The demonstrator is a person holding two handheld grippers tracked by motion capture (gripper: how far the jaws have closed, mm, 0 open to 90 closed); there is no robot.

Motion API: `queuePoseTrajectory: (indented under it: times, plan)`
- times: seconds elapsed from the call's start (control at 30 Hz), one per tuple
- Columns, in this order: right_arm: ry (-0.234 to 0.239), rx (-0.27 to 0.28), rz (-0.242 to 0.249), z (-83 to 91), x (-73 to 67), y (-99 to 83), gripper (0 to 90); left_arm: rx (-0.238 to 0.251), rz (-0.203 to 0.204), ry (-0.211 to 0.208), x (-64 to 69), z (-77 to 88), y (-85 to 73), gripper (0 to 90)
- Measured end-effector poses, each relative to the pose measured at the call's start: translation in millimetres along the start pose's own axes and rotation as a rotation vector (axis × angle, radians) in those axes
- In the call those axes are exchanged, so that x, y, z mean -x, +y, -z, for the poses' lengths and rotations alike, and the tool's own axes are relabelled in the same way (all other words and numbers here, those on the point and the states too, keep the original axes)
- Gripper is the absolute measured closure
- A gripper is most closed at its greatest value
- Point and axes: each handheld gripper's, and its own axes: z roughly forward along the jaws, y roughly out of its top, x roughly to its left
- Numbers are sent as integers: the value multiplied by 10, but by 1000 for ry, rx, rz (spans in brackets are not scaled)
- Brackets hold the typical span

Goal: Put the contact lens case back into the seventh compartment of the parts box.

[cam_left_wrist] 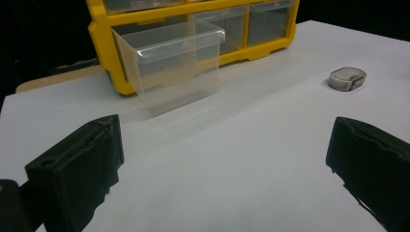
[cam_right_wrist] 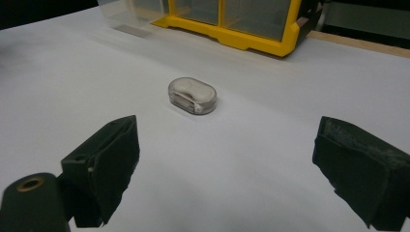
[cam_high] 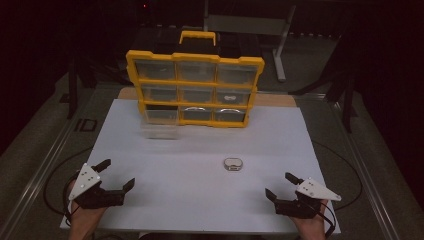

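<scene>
A yellow organiser (cam_high: 195,90) with clear drawers stands upright at the back of the white board (cam_high: 150,165). One clear drawer (cam_high: 159,125) (cam_left_wrist: 169,60) is pulled out at its lower left and rests on the board. A small oval clear case (cam_high: 233,164) (cam_right_wrist: 192,95) (cam_left_wrist: 346,79) lies near the board's middle. My left gripper (cam_high: 114,176) (cam_left_wrist: 222,169) is open near the front left corner, with nothing between its jaws. My right gripper (cam_high: 282,186) (cam_right_wrist: 227,164) is open at the front right, pointing at the oval case, well short of it.
A grey metal frame (cam_high: 250,25) stands behind the organiser in the dark. Metal rails (cam_high: 40,170) run along both sides of the board. Cables loop beside each gripper. Some lower drawers hold round pale items (cam_high: 229,112).
</scene>
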Motion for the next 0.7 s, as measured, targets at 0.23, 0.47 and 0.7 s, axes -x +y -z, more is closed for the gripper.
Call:
queuePoseTrajectory:
  times: [0.23,0.47,0.7]
  plan:
    - [7,1,7,-9,-13,2,93,26,11,-8,-21,34,-3,7]
    - [5,14,2,-4,23,-5,93,49,37,5,-52,55,-9,7]
    - [21,17,-12,-3,41,-6,94,42,44,6,-55,43,-22,7]
